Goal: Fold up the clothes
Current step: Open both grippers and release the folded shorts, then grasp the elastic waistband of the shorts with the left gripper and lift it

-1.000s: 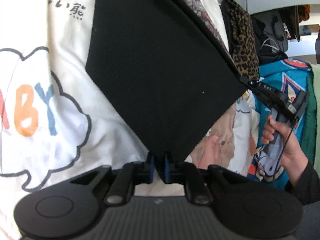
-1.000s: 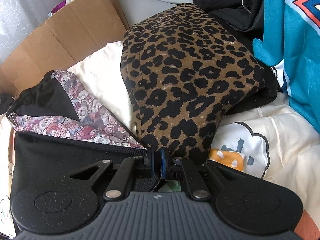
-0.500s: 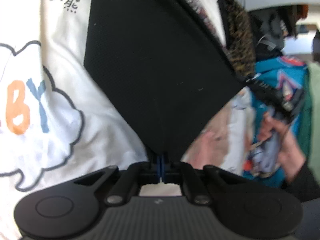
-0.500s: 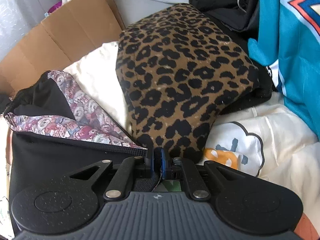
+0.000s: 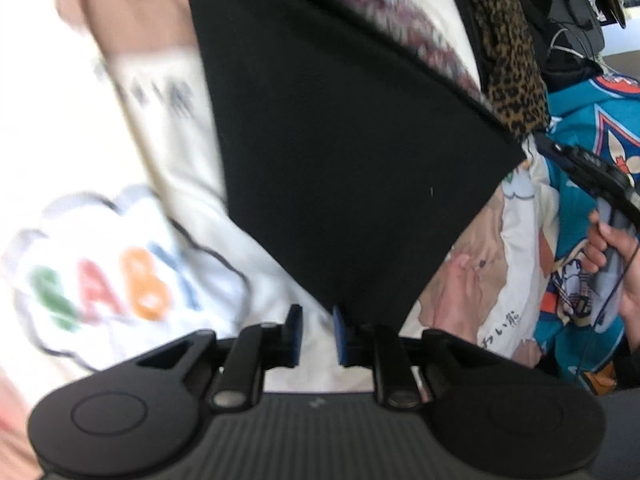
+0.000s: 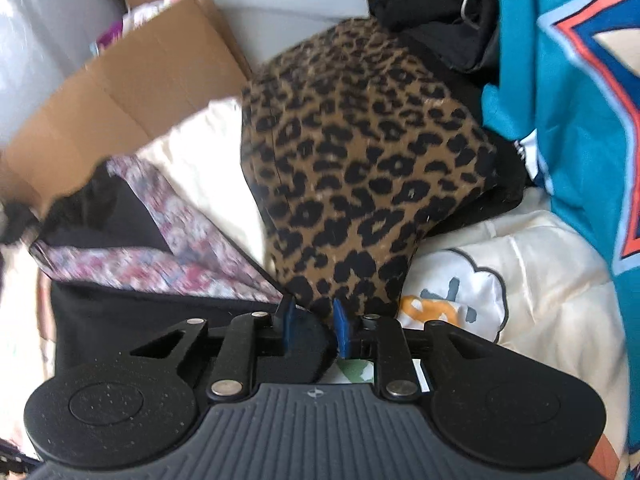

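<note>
A black garment [image 5: 352, 152] with a patterned lining [image 6: 192, 256] lies spread flat on the bed. My left gripper [image 5: 317, 332] is just above its near corner. The jaws are opening, with only white quilt showing between the blue pads [image 5: 294, 330]; the corner lies just right of them. My right gripper [image 6: 312, 322] is at the garment's other corner, also opening. A fold of the black cloth [image 6: 308, 340] sits loose between its pads. In the left wrist view, a person's hand [image 5: 608, 248] holds that gripper's handle.
A cream quilt with a cloud print [image 5: 120, 272] covers the bed. A leopard-print garment [image 6: 360, 184] is heaped right beyond the black one. A teal jersey [image 6: 560, 120] hangs at the right, cardboard [image 6: 132, 92] leans at the back left, and dark bags [image 6: 440, 32] sit behind.
Both grippers were shut on corners of the black garment; now their jaws have parted. The left one has lifted off and its corner has slipped out. The right rose slightly.
</note>
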`<state>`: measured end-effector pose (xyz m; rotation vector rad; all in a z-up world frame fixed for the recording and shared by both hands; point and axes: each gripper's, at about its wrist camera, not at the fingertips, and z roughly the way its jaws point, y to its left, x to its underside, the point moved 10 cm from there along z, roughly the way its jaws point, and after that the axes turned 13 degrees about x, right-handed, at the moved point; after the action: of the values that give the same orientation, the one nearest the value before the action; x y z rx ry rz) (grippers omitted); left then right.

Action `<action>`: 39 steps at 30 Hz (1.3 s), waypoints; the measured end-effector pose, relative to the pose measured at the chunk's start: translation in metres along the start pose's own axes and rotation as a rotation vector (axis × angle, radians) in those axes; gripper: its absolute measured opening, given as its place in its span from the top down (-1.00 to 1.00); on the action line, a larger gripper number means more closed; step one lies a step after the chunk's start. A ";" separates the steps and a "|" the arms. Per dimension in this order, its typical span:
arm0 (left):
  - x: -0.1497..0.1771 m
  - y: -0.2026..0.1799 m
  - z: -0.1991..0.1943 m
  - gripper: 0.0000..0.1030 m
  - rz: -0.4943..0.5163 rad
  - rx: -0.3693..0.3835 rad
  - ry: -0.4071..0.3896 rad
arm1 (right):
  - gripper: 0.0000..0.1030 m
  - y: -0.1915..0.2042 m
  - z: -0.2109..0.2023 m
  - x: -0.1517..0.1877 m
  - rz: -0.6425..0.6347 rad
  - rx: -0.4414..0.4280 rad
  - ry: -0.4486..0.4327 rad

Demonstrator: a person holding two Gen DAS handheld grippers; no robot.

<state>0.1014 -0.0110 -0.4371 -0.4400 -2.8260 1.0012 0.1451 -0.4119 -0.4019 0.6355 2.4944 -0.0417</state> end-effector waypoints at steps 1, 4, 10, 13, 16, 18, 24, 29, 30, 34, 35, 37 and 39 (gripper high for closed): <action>-0.007 -0.002 -0.016 0.52 0.012 -0.023 -0.009 | 0.58 0.000 -0.007 -0.004 0.013 -0.013 -0.007; -0.029 -0.008 -0.066 0.44 0.032 -0.096 -0.046 | 0.57 0.002 -0.026 -0.013 0.023 -0.051 -0.030; -0.077 -0.027 -0.156 0.27 0.016 -0.214 -0.143 | 0.43 0.008 -0.059 -0.031 0.046 -0.116 -0.079; -0.107 -0.035 -0.189 0.24 0.013 -0.224 -0.205 | 0.34 0.015 -0.067 -0.036 0.031 -0.137 -0.095; -0.133 -0.040 -0.209 0.24 0.016 -0.229 -0.255 | 0.34 0.024 -0.070 -0.038 0.004 -0.134 -0.100; -0.148 -0.038 -0.216 0.23 0.008 -0.232 -0.273 | 0.34 0.028 -0.072 -0.038 -0.005 -0.133 -0.098; -0.186 -0.019 -0.214 0.24 -0.037 -0.229 -0.292 | 0.20 0.038 -0.074 -0.042 -0.040 -0.124 -0.103; -0.219 -0.005 -0.196 0.17 -0.047 -0.237 -0.312 | 0.20 0.051 -0.065 -0.043 -0.105 -0.141 -0.101; -0.226 0.000 -0.191 0.13 -0.052 -0.244 -0.316 | 0.20 0.055 -0.061 -0.043 -0.122 -0.136 -0.104; -0.250 0.019 -0.167 0.12 -0.090 -0.244 -0.338 | 0.20 0.074 -0.043 -0.044 -0.197 -0.138 -0.110; -0.254 0.023 -0.161 0.12 -0.097 -0.246 -0.344 | 0.20 0.078 -0.038 -0.043 -0.213 -0.136 -0.114; -0.262 0.031 -0.155 0.13 -0.104 -0.247 -0.379 | 0.20 0.086 -0.028 -0.042 -0.237 -0.122 -0.126; -0.269 0.037 -0.151 0.12 -0.107 -0.228 -0.426 | 0.20 0.094 -0.018 -0.037 -0.265 -0.117 -0.129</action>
<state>0.3966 0.0240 -0.3456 -0.0976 -3.3194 0.8378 0.2050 -0.3418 -0.3577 0.2433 2.4186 -0.0340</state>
